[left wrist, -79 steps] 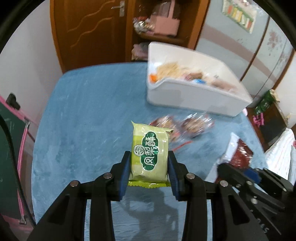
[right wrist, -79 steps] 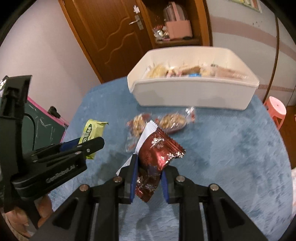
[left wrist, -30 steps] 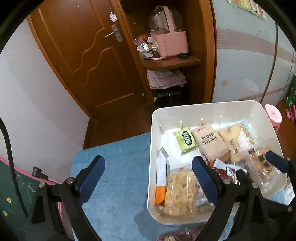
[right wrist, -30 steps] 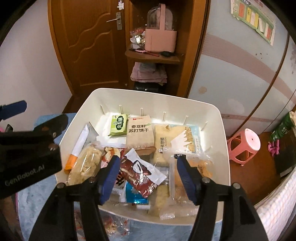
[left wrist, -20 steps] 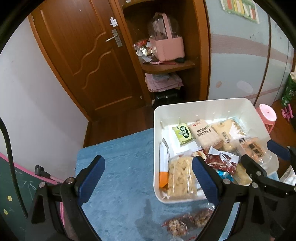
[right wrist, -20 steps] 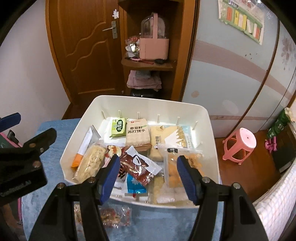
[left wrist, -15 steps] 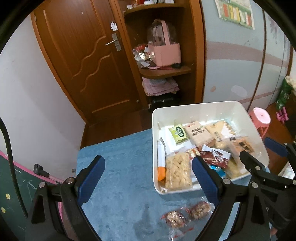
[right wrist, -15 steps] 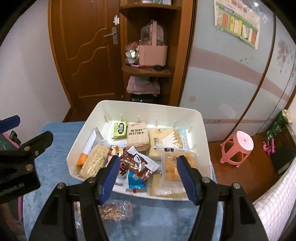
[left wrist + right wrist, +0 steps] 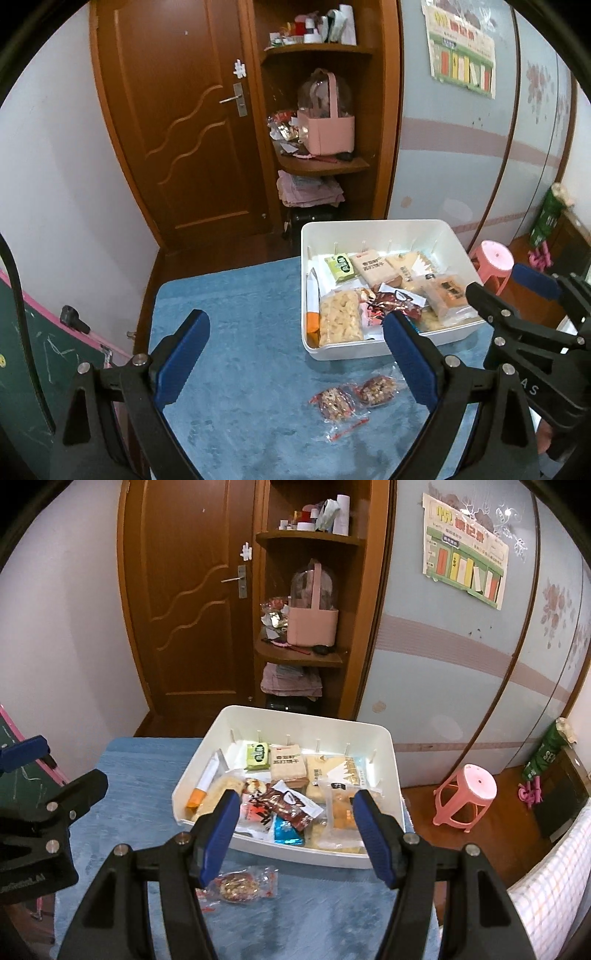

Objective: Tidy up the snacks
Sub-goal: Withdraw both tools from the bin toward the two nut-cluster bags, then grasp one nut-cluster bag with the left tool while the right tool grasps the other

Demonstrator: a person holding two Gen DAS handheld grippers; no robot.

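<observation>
Blue plush cloth covers the counter (image 9: 236, 369), and both hand-held grippers hang above it, tilted downward toward the far edge. The left hand-held gripper (image 9: 291, 360) has its blue-padded jaws spread wide with nothing between them; through the gap only bare cloth shows. The right hand-held gripper (image 9: 299, 836) is also spread, its jaws empty, framing the near wall of the white bin (image 9: 295, 853) from above. In the left view the right hand-held gripper's black body juts in from the right edge, beside the bin; in the right view the left one's black frame sits at the left edge, so the two are held side by side and apart.

The bin stands at the far right part of the counter and holds the snacks: a green packet (image 9: 341, 266) and a tan cracker pack (image 9: 373, 267) along the back wall, a dark red wrapper (image 9: 291, 806) on top of the pile in the middle, a bag of pale puffs (image 9: 340, 321) at the left, and an orange-tipped white stick pack (image 9: 201, 784) against the left wall.

Two clear-wrapped nut cakes (image 9: 354, 397) lie on the cloth just in front of the bin, outside it, touching each other.
</observation>
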